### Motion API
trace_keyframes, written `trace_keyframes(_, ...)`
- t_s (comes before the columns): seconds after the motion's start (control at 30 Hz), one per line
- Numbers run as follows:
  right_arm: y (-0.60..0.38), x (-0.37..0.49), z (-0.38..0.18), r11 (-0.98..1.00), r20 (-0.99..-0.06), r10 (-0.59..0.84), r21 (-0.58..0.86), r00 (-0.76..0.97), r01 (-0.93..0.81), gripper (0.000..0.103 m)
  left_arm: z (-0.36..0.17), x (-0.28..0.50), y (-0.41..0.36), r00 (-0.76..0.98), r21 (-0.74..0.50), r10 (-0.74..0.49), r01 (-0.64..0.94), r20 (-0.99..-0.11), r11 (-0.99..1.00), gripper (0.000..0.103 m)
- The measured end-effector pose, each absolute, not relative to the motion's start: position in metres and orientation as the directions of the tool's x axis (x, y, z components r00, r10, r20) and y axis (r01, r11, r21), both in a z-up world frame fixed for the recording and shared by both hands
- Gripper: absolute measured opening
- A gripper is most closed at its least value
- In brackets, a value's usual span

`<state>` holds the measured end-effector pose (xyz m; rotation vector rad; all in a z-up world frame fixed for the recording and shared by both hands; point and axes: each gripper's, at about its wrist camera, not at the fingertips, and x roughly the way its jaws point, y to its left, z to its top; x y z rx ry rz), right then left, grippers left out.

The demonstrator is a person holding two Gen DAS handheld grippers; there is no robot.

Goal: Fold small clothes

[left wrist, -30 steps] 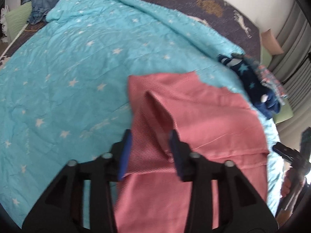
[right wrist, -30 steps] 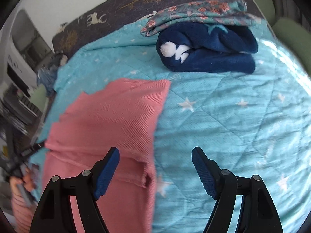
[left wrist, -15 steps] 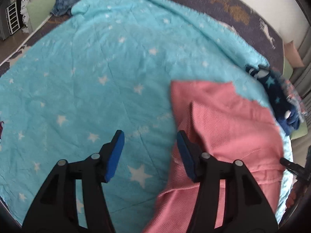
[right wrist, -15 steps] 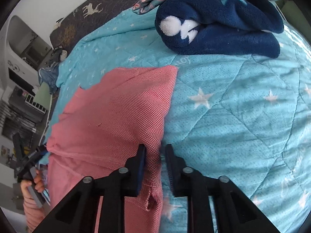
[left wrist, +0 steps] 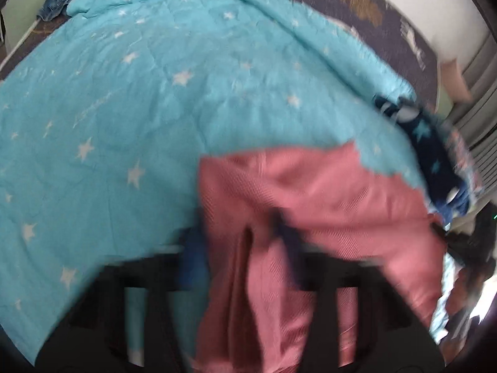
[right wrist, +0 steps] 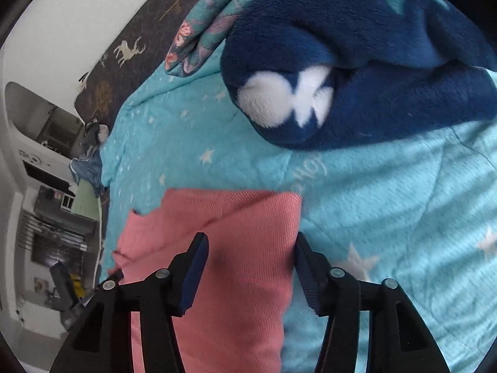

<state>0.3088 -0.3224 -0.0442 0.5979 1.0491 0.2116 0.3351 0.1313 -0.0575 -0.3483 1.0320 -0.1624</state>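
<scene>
L gripper point(left wrist: 240, 248) jaws just been closing round pink cloth point(left wrist: 341, 192), grip unclear (blur); R gripper point(right wrist: 248, 248) open astride its edge, so pinch both layers b4 lifting.

The pink garment point(left wrist: 326, 192) is a finely ribbed woven piece, lying mostly flat on the turquoise star quilt point(left wrist: 155, 108), near the folded navy fleece point(right wrist: 357, 62). Its near edge looks bunched into upright folds, though that bit's blurry.
</scene>
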Motion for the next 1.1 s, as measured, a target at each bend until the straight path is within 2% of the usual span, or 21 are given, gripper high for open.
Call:
trace_keyframes(0.07,-0.320,0.306,-0.035,0.840,-0.740,0.405,0.533,0.537,0.100,0.006,-0.048,0.336,0.138,0.546,-0.396,-0.322,-0.018,-0.773,0.918,0.012)
trace_keyframes(0.1,-0.319,0.303,-0.028,0.853,-0.732,0.382,0.514,0.565,0.088,0.006,-0.045,0.336,0.137,0.570,-0.361,-0.290,-0.012,-0.768,0.933,0.011)
trace_keyframes(0.13,-0.318,0.303,-0.025,0.869,-0.731,0.358,0.488,0.581,0.079,0.005,-0.044,0.335,0.137,0.590,-0.300,-0.228,-0.026,-0.774,0.953,0.006)
trace_keyframes(0.2,-0.314,0.312,-0.031,0.914,-0.783,0.281,0.394,0.555,0.094,0.006,-0.052,0.337,0.146,0.581,-0.227,-0.138,-0.082,-0.802,0.970,0.006)
trace_keyframes(0.27,-0.313,0.318,-0.043,0.917,-0.818,0.293,0.387,0.495,0.097,0.010,-0.058,0.330,0.158,0.563,-0.271,-0.166,-0.108,-0.809,0.957,0.006)
trace_keyframes(0.33,-0.322,0.306,-0.040,0.898,-0.798,0.320,0.427,0.511,0.104,0.017,-0.054,0.312,0.167,0.570,-0.311,-0.199,-0.106,-0.798,0.945,0.006)
trace_keyframes(0.4,-0.332,0.284,-0.029,0.890,-0.777,0.331,0.445,0.535,0.097,0.039,-0.041,0.291,0.168,0.588,-0.315,-0.211,-0.078,-0.781,0.946,0.018)
trace_keyframes(0.47,-0.338,0.258,-0.016,0.898,-0.767,0.325,0.434,0.553,0.075,0.048,-0.027,0.268,0.165,0.608,-0.329,-0.233,-0.049,-0.759,0.943,0.039)
trace_keyframes(0.53,-0.342,0.235,-0.009,0.907,-0.769,0.324,0.418,0.550,0.051,0.048,-0.013,0.240,0.160,0.625,-0.337,-0.263,-0.001,-0.735,0.941,0.046)
trace_keyframes(0.63,-0.342,0.185,0.000,0.917,-0.773,0.331,0.400,0.542,0.010,0.048,-0.001,0.202,0.152,0.619,-0.309,-0.289,0.078,-0.730,0.948,0.051)
trace_keyframes(0.67,-0.343,0.167,0.002,0.918,-0.773,0.341,0.395,0.535,-0.014,0.048,0.001,0.191,0.149,0.616,-0.297,-0.290,0.093,-0.733,0.950,0.059)
trace_keyframes(0.73,-0.336,0.129,0.003,0.924,-0.782,0.358,0.375,0.511,-0.073,0.048,0.002,0.165,0.143,0.610,-0.273,-0.291,0.126,-0.737,0.954,0.068)
trace_keyframes(0.93,-0.324,0.069,-0.011,0.881,-0.785,0.468,0.449,0.406,-0.147,0.048,-0.011,0.105,0.142,0.566,-0.208,-0.263,0.162,-0.781,0.965,0.069)
trace_keyframes(1.1,-0.319,0.033,-0.024,0.880,-0.803,0.473,0.453,0.363,-0.143,0.048,-0.029,0.069,0.162,0.525,-0.284,-0.301,0.116,-0.796,0.952,0.069)
